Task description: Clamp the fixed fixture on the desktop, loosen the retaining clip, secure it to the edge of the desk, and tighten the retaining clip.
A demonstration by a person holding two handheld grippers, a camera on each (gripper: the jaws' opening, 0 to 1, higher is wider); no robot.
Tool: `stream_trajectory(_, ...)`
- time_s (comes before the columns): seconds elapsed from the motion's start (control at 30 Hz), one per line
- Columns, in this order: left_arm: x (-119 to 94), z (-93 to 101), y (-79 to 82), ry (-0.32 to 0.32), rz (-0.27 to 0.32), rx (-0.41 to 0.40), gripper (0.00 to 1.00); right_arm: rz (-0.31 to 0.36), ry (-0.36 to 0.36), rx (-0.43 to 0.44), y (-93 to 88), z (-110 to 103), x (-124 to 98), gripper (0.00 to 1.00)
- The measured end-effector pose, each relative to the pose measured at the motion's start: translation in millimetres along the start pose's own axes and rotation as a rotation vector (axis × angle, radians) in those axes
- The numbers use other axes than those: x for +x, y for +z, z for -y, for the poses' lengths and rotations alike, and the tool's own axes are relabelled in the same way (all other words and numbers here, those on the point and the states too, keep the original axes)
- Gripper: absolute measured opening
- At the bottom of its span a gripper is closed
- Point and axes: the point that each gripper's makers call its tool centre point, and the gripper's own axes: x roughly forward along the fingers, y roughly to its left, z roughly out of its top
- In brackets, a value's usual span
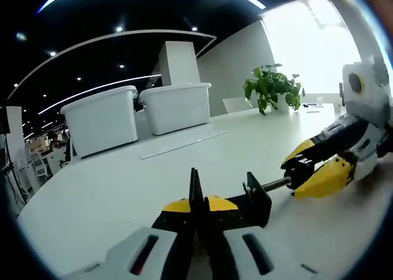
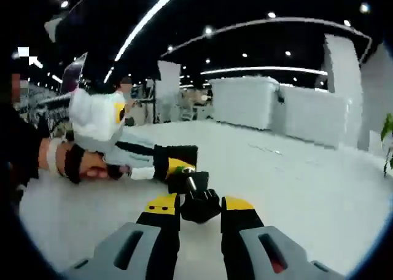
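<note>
A black clamp fixture (image 1: 255, 197) lies on the white table (image 1: 104, 194). My left gripper (image 1: 196, 197) is shut on its thin upright plate at the fixture's left end. A metal screw rod (image 1: 276, 183) runs right from the fixture to my right gripper (image 1: 302, 169), which comes in from the right and closes around the rod's end. In the right gripper view, my right gripper (image 2: 199, 205) is shut on the black screw knob (image 2: 201, 201). Just beyond the knob, the left gripper (image 2: 177, 162) holds the fixture, with a person's hand (image 2: 86, 164) behind it.
Two white lidded bins (image 1: 101, 120) (image 1: 178, 105) stand at the back of the table, with a flat clear strip (image 1: 184, 143) lying in front of them. A potted plant (image 1: 270, 86) stands at the far right. The bins (image 2: 245, 102) also appear beyond the table in the right gripper view.
</note>
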Motion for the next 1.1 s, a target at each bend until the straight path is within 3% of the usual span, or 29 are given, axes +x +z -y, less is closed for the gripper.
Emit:
stream_trajectory(0.03,-0.4,0.3,0.0,0.000,0.000,-0.001,0.06,0.011,0.012,-0.028,-6.1,9.0,10.1,0.23)
stream_trajectory(0.17,0.3,0.0,-0.1,0.000,-0.002,0.003,0.06,0.012,-0.019,-0.137,-4.8,7.7,10.1,0.23)
stream_trajectory(0.2,0.7,0.8,0.1,-0.004,-0.002,0.005,0.06,0.021,-0.029,-0.206,-3.4,7.4,9.7,0.23)
stream_trajectory(0.27,0.8,1.6,0.3,-0.004,-0.003,0.005,0.06,0.025,-0.034,-0.207,-4.9,6.0,9.4,0.23)
stream_trajectory(0.3,0.0,2.2,0.4,-0.003,-0.003,0.004,0.06,0.025,-0.047,-0.278,-3.4,7.9,9.0,0.23)
stream_trajectory(0.33,0.1,2.0,0.2,-0.003,-0.004,0.007,0.06,0.028,-0.066,-0.408,-2.4,6.4,9.2,0.23)
stream_trajectory(0.4,0.0,0.1,-0.3,0.003,-0.006,0.008,0.06,0.054,-0.077,-0.441,1.7,5.2,9.6,0.23)
stream_trajectory(0.53,1.8,-2.2,-2.9,0.007,-0.007,0.005,0.06,0.040,-0.095,-0.428,-0.3,10.1,11.9,0.23)
stream_trajectory(0.77,0.7,-2.7,-3.7,0.006,-0.005,0.004,0.06,0.030,-0.059,-0.403,-2.9,17.2,16.3,0.25)
stream_trajectory(0.83,1.2,-3.4,-4.0,0.005,-0.004,-0.001,0.06,-0.024,-0.011,-0.323,-7.0,16.6,14.6,0.26)
stream_trajectory(0.9,1.3,-1.9,-4.7,-0.001,-0.005,-0.001,0.06,-0.018,0.030,-0.103,-1.4,20.3,7.7,0.32)
stream_trajectory(0.97,1.7,-2.6,-5.6,-0.004,-0.005,0.000,0.06,-0.010,0.011,0.084,5.4,29.9,-1.3,0.42)
stream_trajectory(1.03,0.5,-2.0,-5.3,-0.003,-0.005,0.000,0.06,0.001,-0.015,0.254,4.8,42.8,-4.7,0.44)
stream_trajectory(1.07,0.1,-1.9,-5.1,-0.001,-0.005,0.002,0.06,0.001,-0.018,0.284,4.5,45.1,-4.9,0.44)
stream_trajectory(1.1,-0.2,-1.7,-4.9,0.000,-0.005,0.004,0.06,-0.022,-0.007,0.392,-7.0,52.3,1.1,0.44)
